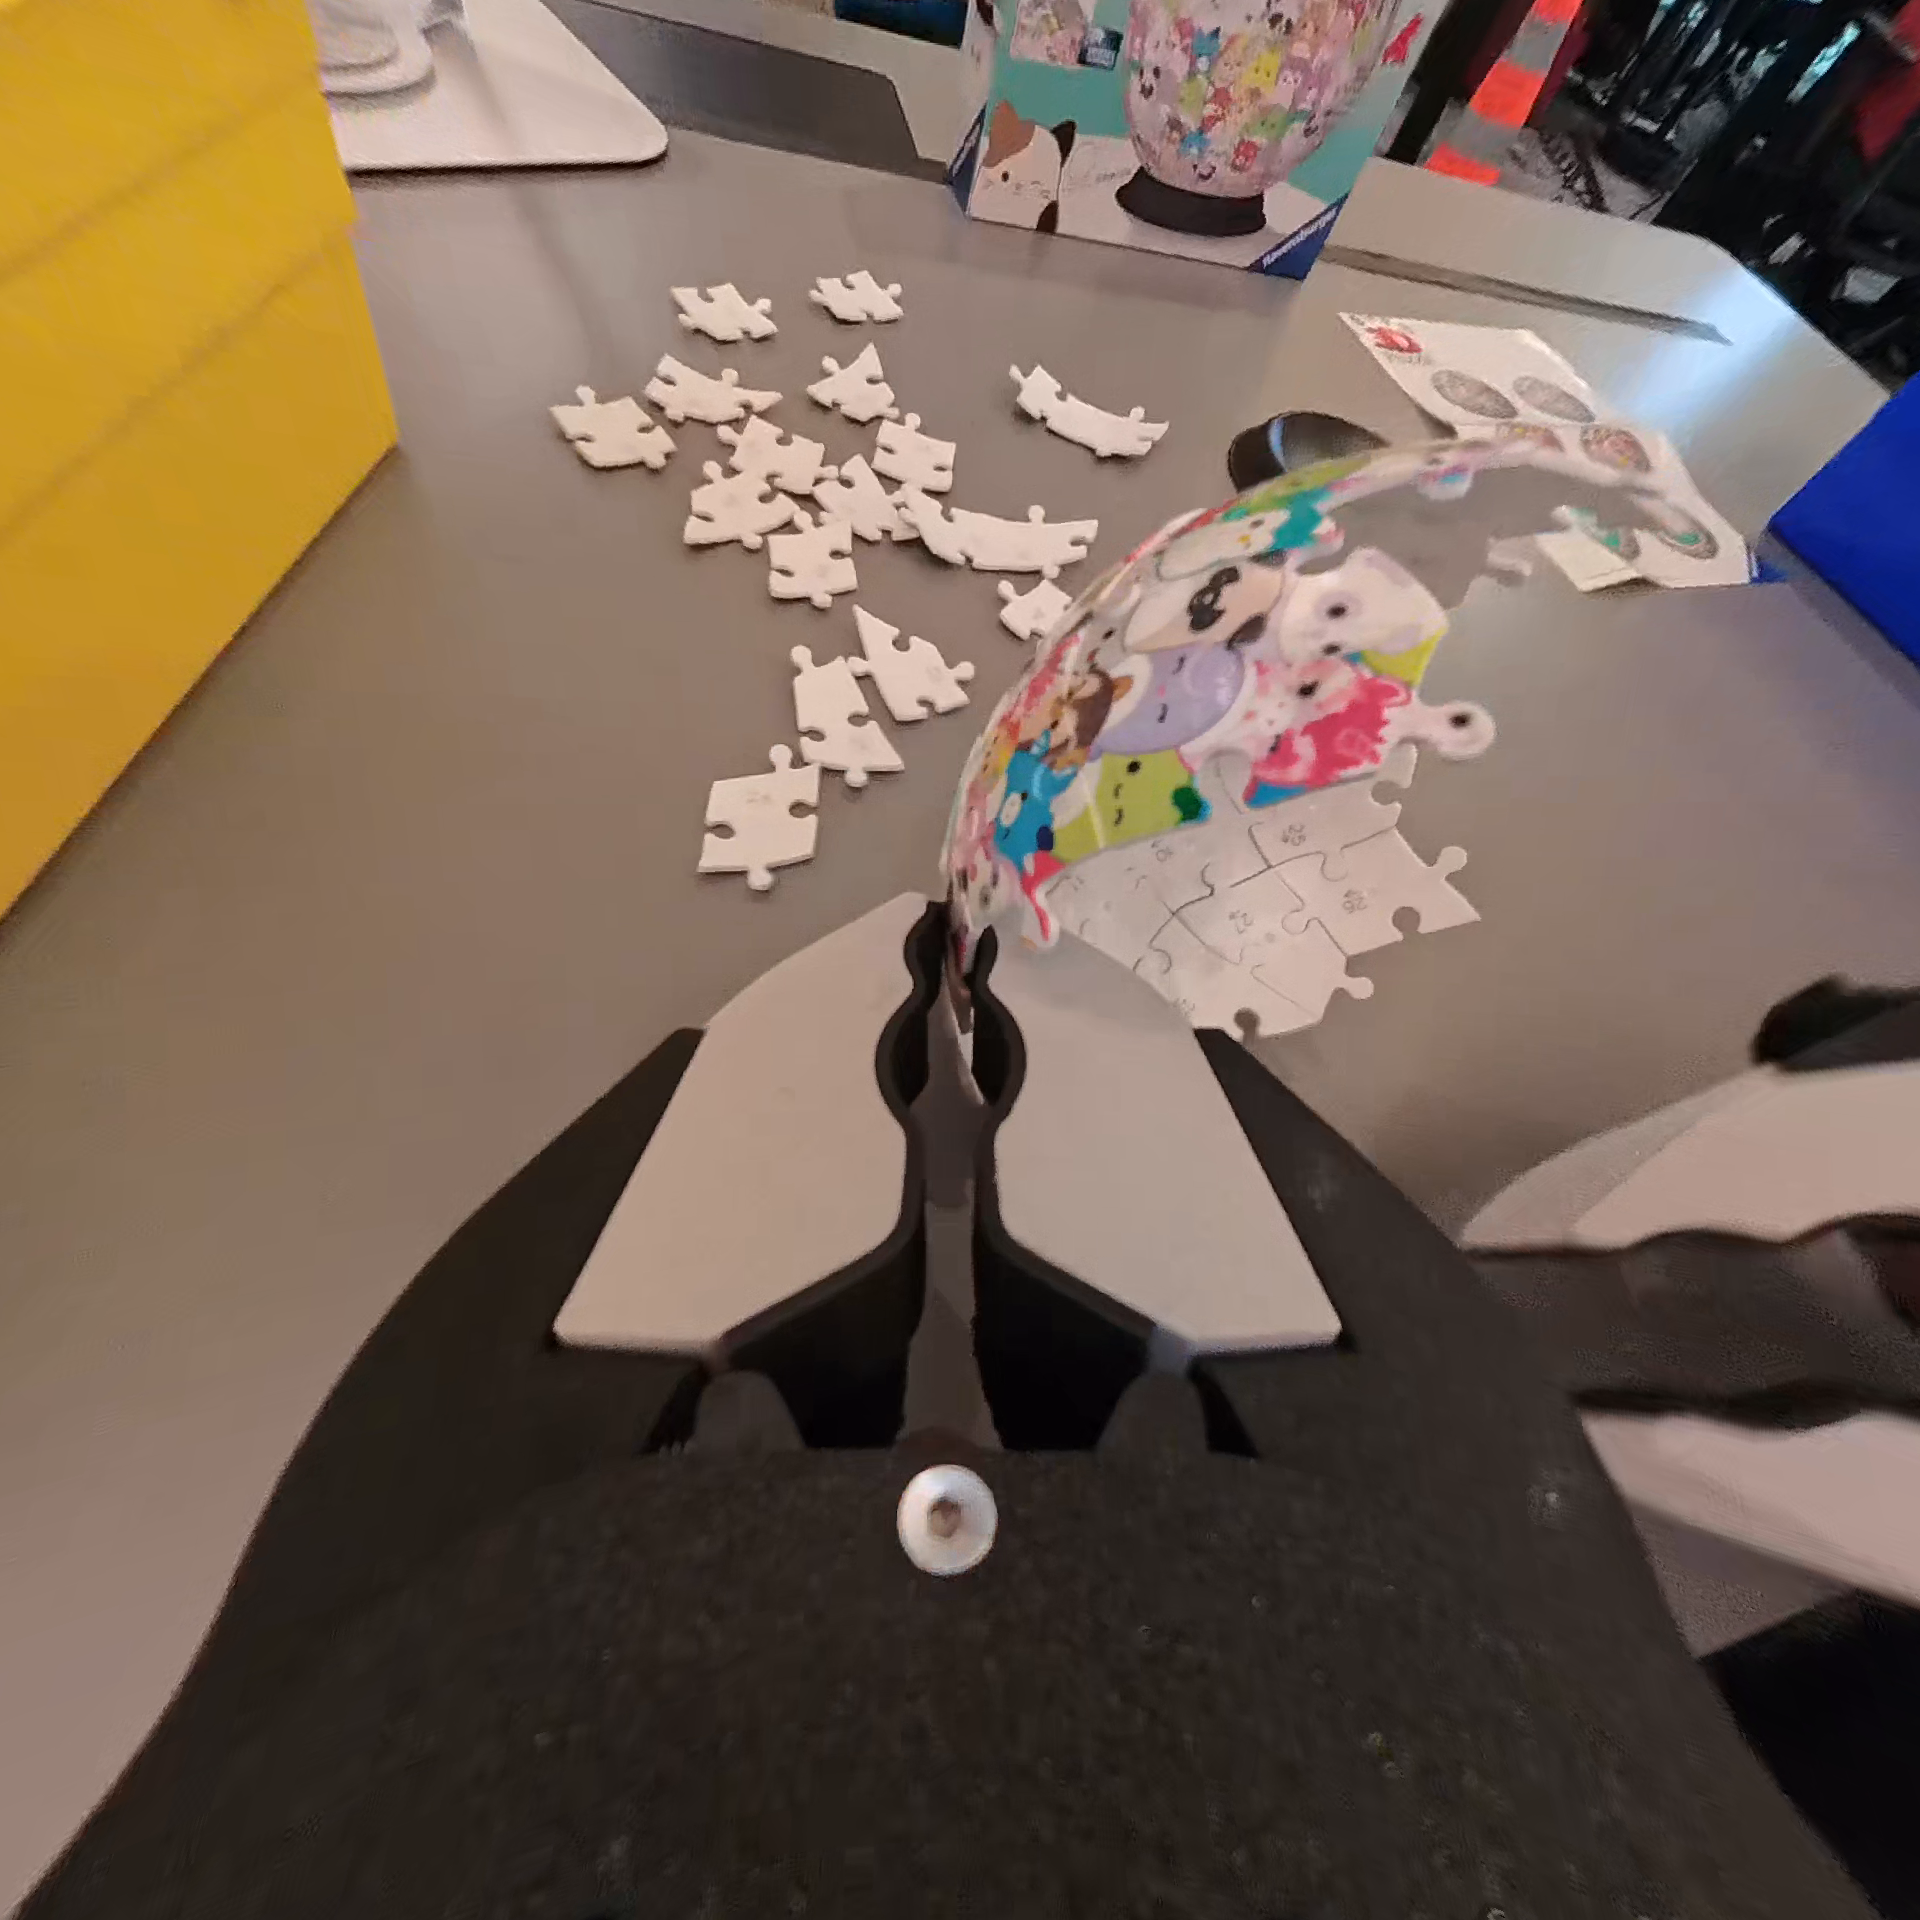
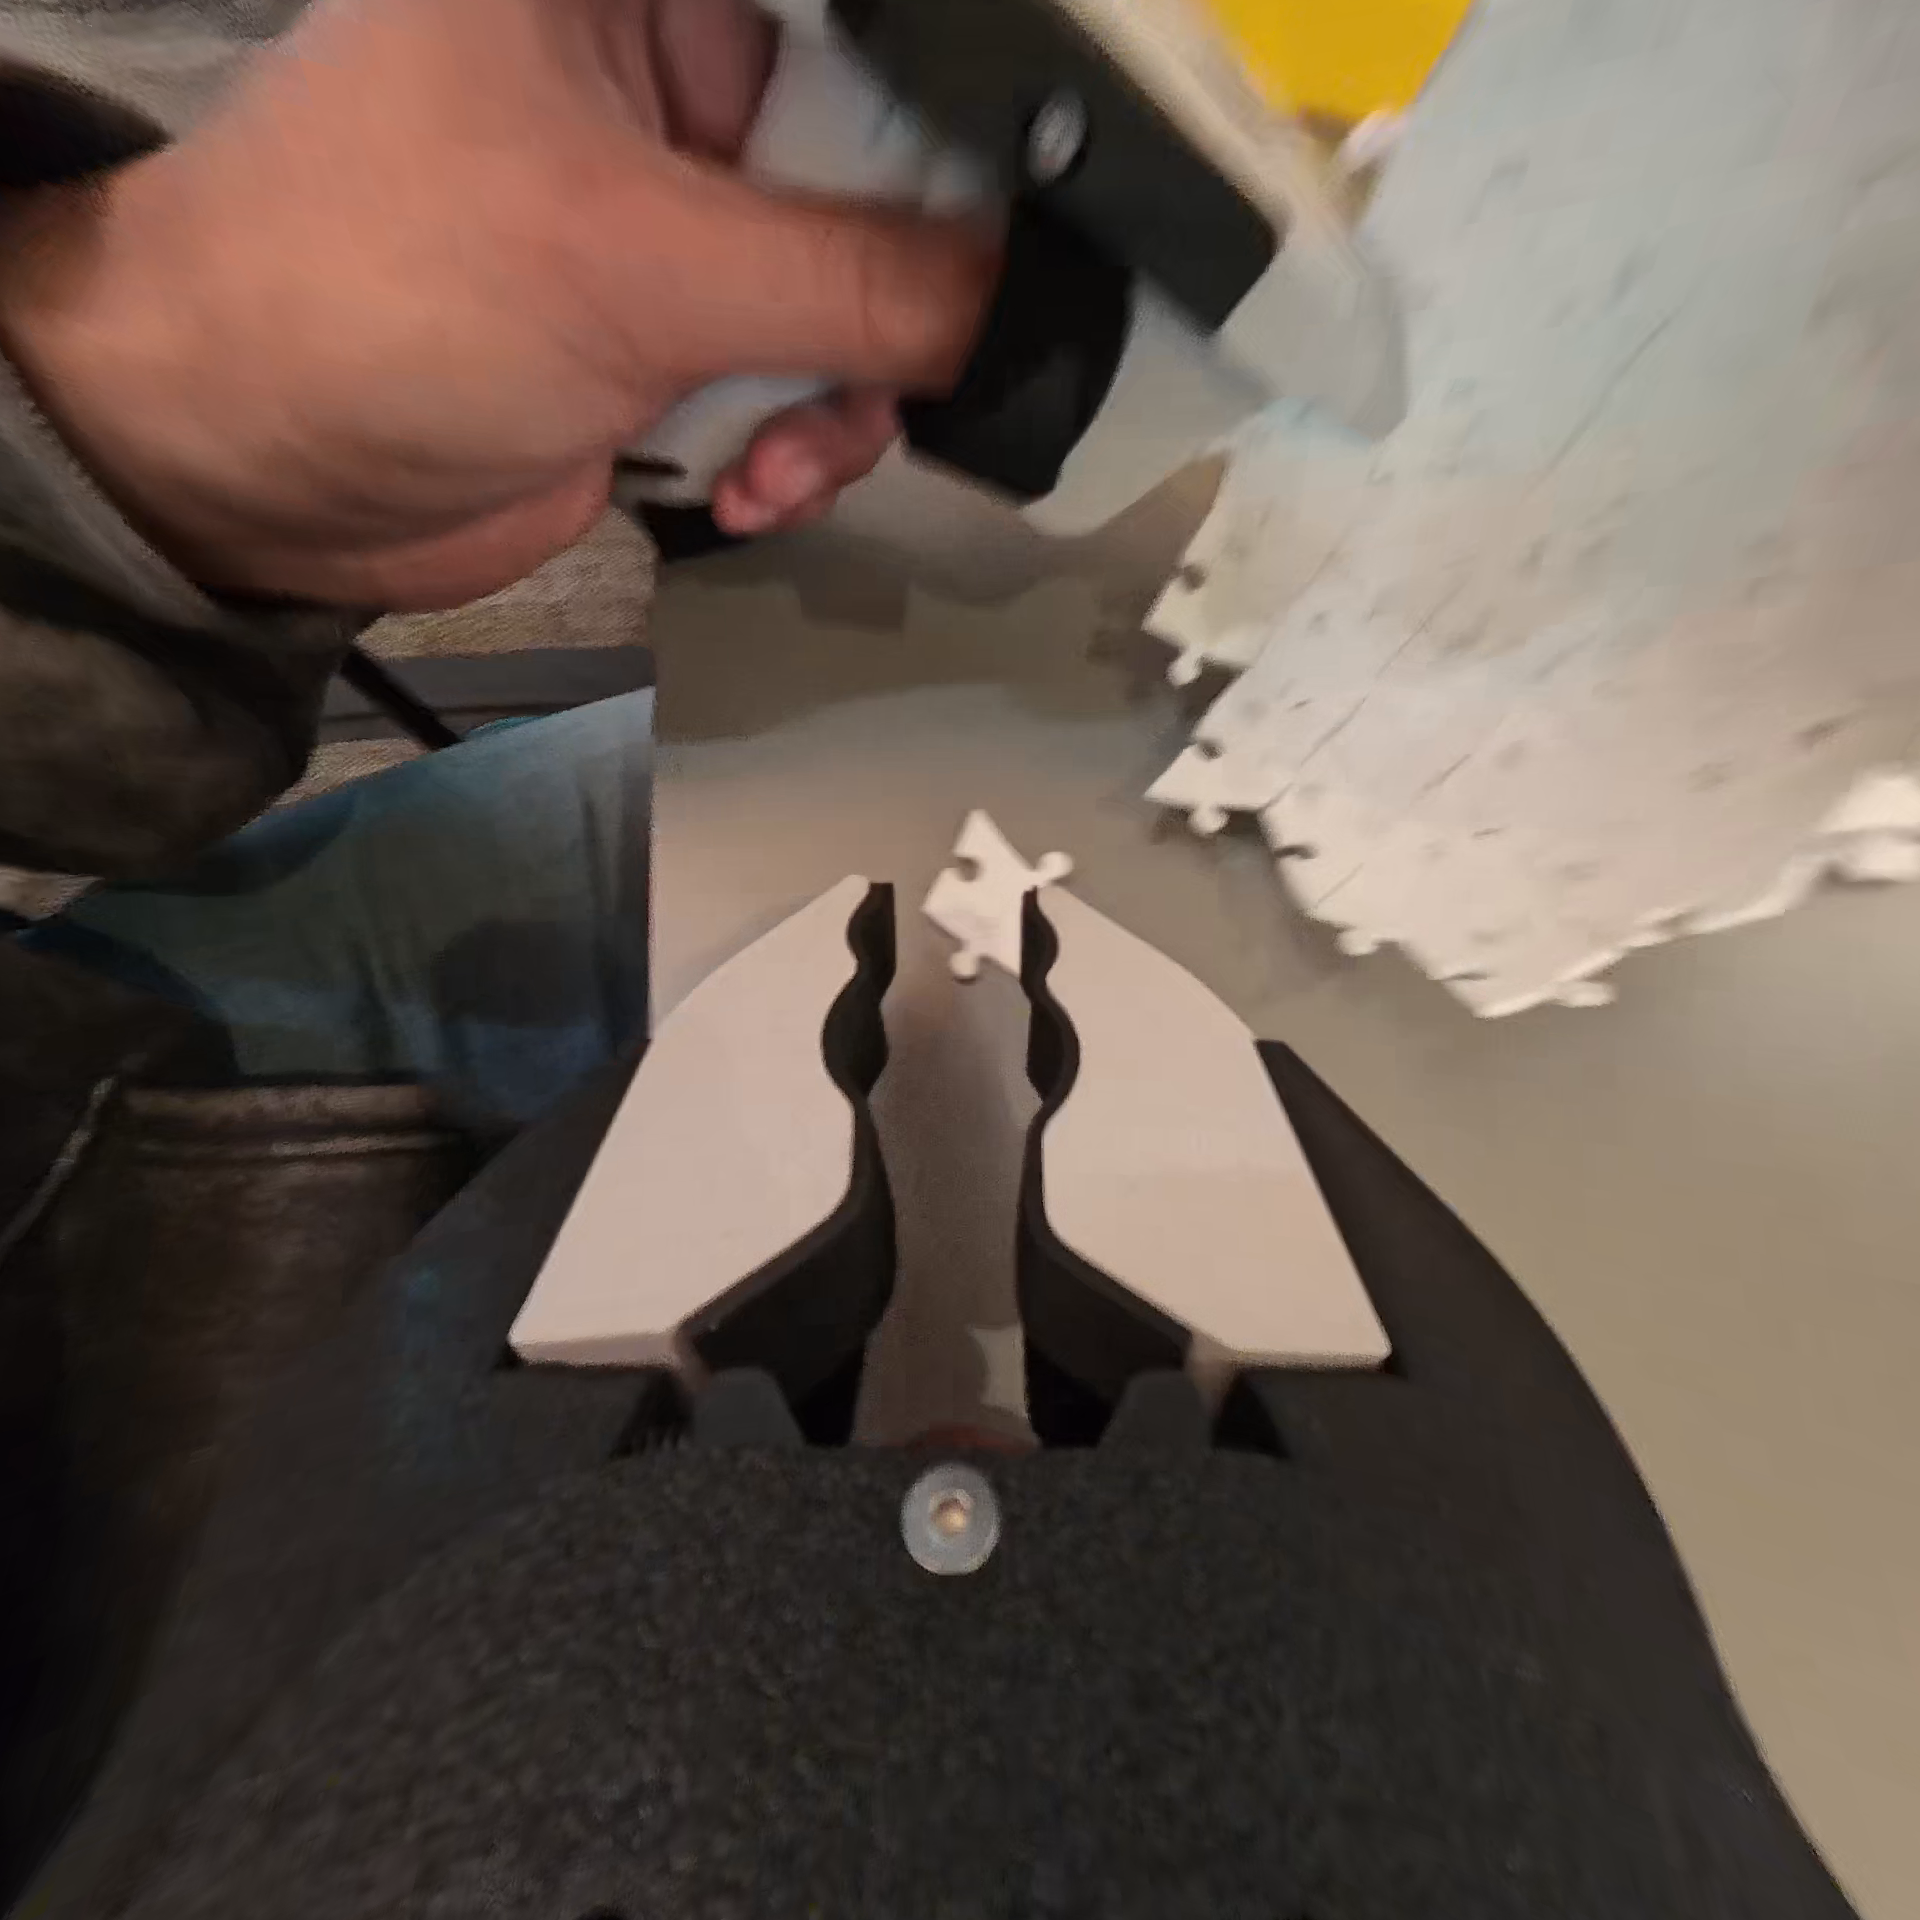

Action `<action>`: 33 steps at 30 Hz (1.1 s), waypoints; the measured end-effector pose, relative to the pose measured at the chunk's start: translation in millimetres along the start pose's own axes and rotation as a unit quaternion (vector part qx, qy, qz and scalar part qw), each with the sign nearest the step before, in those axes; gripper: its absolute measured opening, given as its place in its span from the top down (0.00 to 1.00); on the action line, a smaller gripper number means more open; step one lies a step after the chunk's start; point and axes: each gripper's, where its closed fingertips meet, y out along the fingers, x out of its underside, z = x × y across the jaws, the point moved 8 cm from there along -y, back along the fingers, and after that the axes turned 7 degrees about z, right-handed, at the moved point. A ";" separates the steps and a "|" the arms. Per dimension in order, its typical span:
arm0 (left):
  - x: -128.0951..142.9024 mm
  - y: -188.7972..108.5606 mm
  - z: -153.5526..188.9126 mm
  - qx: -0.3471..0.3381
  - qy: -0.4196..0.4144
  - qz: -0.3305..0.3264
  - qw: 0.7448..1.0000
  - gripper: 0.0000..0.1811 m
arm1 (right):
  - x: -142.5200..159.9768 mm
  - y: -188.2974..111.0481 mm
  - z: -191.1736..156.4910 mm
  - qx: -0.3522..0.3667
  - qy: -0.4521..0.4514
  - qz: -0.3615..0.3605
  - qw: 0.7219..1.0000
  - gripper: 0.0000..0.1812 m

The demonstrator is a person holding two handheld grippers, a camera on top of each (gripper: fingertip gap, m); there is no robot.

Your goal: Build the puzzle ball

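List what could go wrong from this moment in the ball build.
1. The left gripper pinches only the thin edge of the curved, colourfully printed partial puzzle shell; that hold could let it twist, slip or pop joints.
2. The right gripper is open around a single white loose puzzle piece flat on the grey table; closing may push it away.
3. Both views are blurred, so alignment may suffer.

Blocked at frame left by yellow bins [image 1: 156, 436], at top by puzzle box [image 1: 1174, 114]. Scattered loose pieces [image 1: 821, 540] across centre; bare grey table [image 1: 416, 935] open at lower left.
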 end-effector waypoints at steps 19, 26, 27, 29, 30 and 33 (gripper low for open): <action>-2.0 -38.6 15.1 -0.087 0.062 0.003 0.994 0.99 | 12.0 8.1 -19.3 -0.056 -0.063 -0.042 0.996 0.89; 0.5 -44.2 1.7 -0.095 0.050 -0.002 0.994 0.99 | 13.4 8.4 4.6 -0.023 -0.021 -0.055 0.998 0.88; 1.0 -44.5 0.3 -0.094 0.046 -0.002 0.995 0.99 | 14.4 10.2 4.1 -0.029 -0.017 -0.059 0.998 0.88; 2.1 -45.2 -1.7 -0.090 0.040 -0.005 0.995 0.99 | 14.1 12.1 1.1 -0.031 -0.019 -0.059 0.998 0.89; 2.5 -45.7 -2.3 -0.090 0.039 -0.006 0.995 0.99 | 13.6 13.0 -1.2 -0.031 -0.022 -0.061 0.997 0.88; 2.1 -47.9 -2.5 -0.089 0.039 -0.004 0.995 0.99 | 10.5 13.5 -9.8 -0.044 -0.025 -0.054 0.997 0.88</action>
